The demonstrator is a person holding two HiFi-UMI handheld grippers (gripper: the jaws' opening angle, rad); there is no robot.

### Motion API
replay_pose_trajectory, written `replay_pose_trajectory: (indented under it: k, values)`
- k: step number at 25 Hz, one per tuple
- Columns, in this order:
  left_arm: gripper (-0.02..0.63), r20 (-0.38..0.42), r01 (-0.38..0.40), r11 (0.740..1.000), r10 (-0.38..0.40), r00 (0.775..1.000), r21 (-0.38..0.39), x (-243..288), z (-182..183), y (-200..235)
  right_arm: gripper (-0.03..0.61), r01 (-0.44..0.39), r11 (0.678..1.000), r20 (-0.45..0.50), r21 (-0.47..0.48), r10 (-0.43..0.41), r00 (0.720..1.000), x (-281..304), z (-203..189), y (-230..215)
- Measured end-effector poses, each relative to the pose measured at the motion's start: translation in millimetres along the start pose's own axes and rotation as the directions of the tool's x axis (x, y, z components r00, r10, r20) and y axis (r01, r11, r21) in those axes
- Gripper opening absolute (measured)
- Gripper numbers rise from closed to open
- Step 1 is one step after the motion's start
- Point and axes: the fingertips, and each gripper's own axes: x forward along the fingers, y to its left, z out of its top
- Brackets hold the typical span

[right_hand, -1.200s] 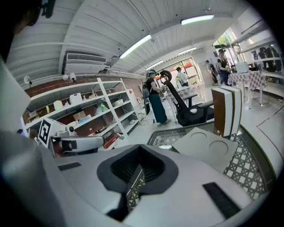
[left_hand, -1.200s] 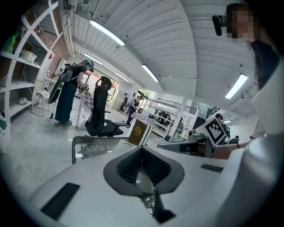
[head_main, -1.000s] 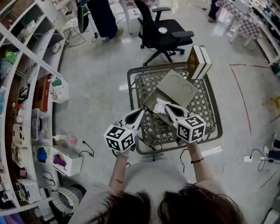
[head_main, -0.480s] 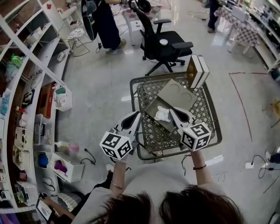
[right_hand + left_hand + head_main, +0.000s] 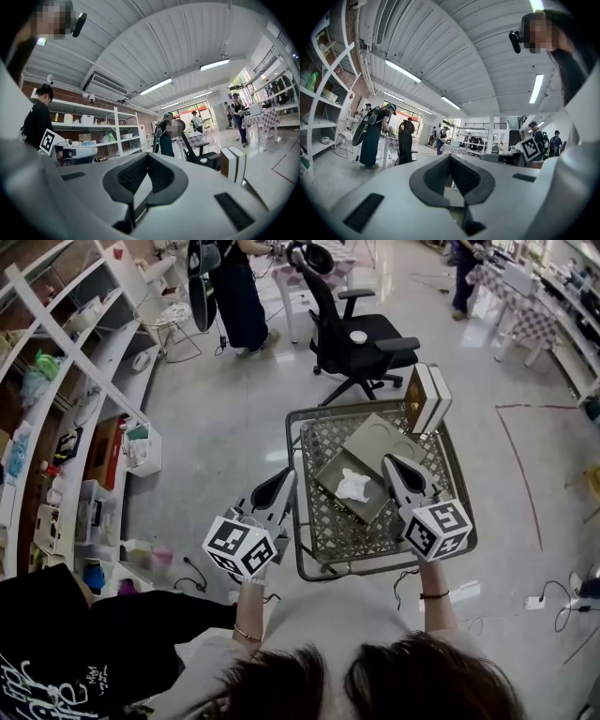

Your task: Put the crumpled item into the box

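Observation:
The white crumpled item [image 5: 354, 486] lies inside the open grey box [image 5: 330, 472], whose lid [image 5: 382, 439] leans back behind it. The box sits in a wire cart [image 5: 309, 563]. My right gripper [image 5: 392, 463] hovers just right of the box, shut and holding nothing, its tips raised toward the room in the right gripper view [image 5: 149, 157]. My left gripper [image 5: 285, 476] hangs outside the cart's left rim, also shut and holding nothing in the left gripper view [image 5: 450, 158]. Neither gripper view shows the box or the item.
Two books [image 5: 427, 396] stand at the cart's far right corner. A black office chair [image 5: 364, 332] is beyond the cart. Shelving [image 5: 56, 427] runs along the left. A person in black [image 5: 66, 652] crouches at lower left; another person [image 5: 234, 287] stands at the back.
The right gripper has drawn back to the right from the crumpled item, which now lies in the box. The left gripper has shifted slightly left. A person in black has come in at lower left.

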Motion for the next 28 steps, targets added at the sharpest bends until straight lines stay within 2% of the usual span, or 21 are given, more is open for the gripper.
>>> replay_pose_trajectory:
  k: [12,28]
  values:
    - [0.017,0.039,-0.057,0.996,0.054,0.998,0.074,-16,22,5,0.021,0.041,0.997,0.069,-0.062,-0.036,0.997,-17,32,-14]
    - [0.017,0.041,-0.081,0.994,0.078,0.996,0.077,-22,22,5,0.021,0.046,0.997,0.068,-0.069,-0.041,0.997,-25,28,-17]
